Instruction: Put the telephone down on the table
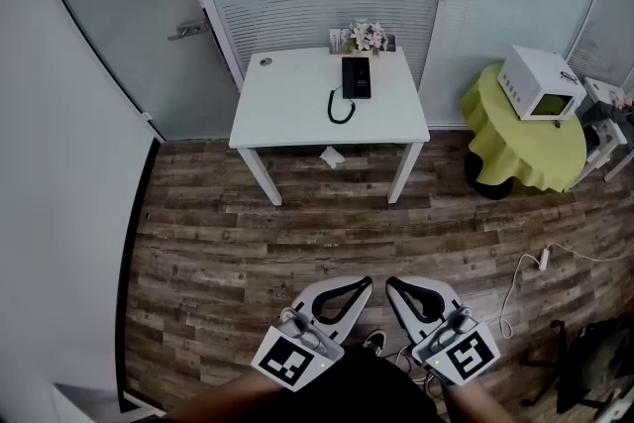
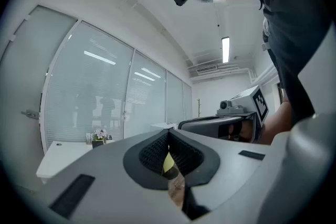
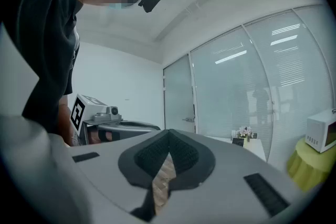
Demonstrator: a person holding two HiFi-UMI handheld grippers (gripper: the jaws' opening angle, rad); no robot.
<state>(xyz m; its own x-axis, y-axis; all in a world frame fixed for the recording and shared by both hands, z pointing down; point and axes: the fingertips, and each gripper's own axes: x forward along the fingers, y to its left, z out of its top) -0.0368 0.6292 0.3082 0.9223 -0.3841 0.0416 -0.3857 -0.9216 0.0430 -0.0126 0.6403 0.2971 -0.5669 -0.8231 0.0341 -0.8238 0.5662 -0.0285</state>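
Nearest the head camera, the left gripper [image 1: 359, 289] and right gripper [image 1: 394, 287] hung side by side just in front of the person's body, tips pointing out over the wooden floor, each with its jaws together and nothing in them. Well apart from them, at the far side of the room, stood the white table [image 1: 287, 109], and the black telephone [image 1: 356, 76] already lay on its top near the back edge, its coiled cord [image 1: 340, 107] trailing toward the front and a small pot of flowers [image 1: 368, 36] just behind it. To the right stood a round yellow-draped table [image 1: 525, 149] bearing a microwave [image 1: 540, 82]. In the left gripper view the two ribbed pads met at the tip with only floor showing through the slit below; the white table was a small shape at far left, the telephone too small to pick out. In the right gripper view the jaws were likewise closed on nothing, with the table and flowers distant at right. By these pictures no handling was under way: the step in hand looked like the stand-off before an approach. The next move would call for walking up to the table, parting one gripper's jaws and lining them across the telephone.
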